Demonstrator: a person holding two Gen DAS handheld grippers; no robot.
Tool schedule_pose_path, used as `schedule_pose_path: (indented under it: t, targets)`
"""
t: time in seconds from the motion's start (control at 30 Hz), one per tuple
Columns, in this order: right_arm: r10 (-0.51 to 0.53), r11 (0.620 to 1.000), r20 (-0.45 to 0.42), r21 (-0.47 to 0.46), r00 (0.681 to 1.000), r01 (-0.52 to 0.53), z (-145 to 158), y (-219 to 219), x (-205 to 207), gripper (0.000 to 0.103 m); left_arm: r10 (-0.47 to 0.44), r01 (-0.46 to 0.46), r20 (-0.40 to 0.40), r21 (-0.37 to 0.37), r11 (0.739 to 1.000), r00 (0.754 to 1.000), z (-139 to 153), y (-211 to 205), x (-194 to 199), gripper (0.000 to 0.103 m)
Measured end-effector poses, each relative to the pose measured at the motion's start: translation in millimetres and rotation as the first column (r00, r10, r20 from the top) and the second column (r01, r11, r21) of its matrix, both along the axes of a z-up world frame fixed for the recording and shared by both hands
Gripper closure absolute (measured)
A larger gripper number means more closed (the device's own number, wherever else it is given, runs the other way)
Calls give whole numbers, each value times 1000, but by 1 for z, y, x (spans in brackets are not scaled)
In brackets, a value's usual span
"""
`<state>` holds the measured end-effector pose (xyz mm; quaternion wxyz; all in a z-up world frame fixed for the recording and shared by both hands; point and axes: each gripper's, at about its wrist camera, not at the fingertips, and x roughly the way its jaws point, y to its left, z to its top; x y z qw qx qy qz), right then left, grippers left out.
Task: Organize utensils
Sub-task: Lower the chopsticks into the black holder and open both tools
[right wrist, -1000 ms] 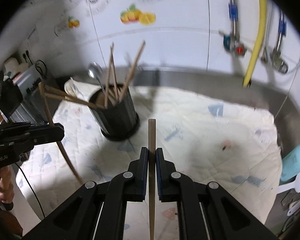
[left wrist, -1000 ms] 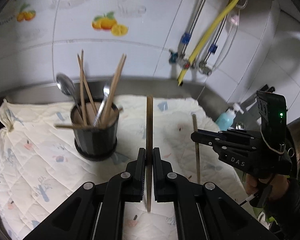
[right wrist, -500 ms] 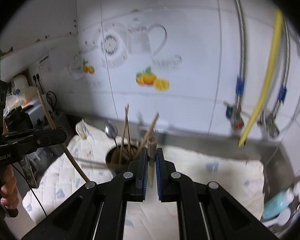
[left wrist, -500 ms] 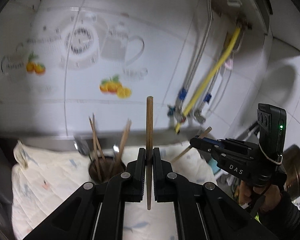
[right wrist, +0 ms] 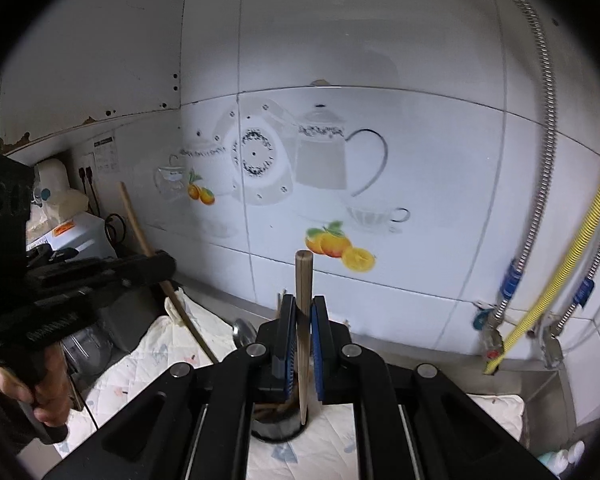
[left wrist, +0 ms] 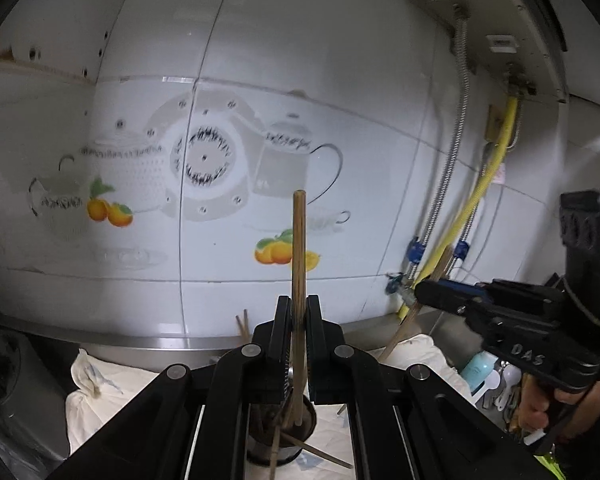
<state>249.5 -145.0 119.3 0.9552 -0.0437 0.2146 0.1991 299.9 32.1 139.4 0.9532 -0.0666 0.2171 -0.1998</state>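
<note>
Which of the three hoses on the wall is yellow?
The middle one: the yellow hose runs between two silver braided hoses, which carry blue fittings lower down. It is the only coloured one and it ends near the counter's back edge.

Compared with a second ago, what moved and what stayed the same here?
Both grippers rose and tipped up: the holder sank to the bottom of both views and the tiled wall now fills them. Unchanged: the left gripper stays shut on its chopstick, the right gripper on its chopstick.
</note>
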Motion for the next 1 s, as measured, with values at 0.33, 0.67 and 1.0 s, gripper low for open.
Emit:
schedule_pose_path:
  t: [0.33,0.67,1.0]
  targets:
    - [16,1000,-31,21,999,-15,-15,21,20,93,24,-22,-76,22,1000,997,-45,10,40,97]
    - [4,1000,-113,1,994,-4,-55,29,37,93,12,-4,-141,51,999,990,-83,9,64,97]
    - [-5,1000,-182,-10,983,4,-81,27,42,93,3,15,-221,79,997,975,-118,2,79,97]
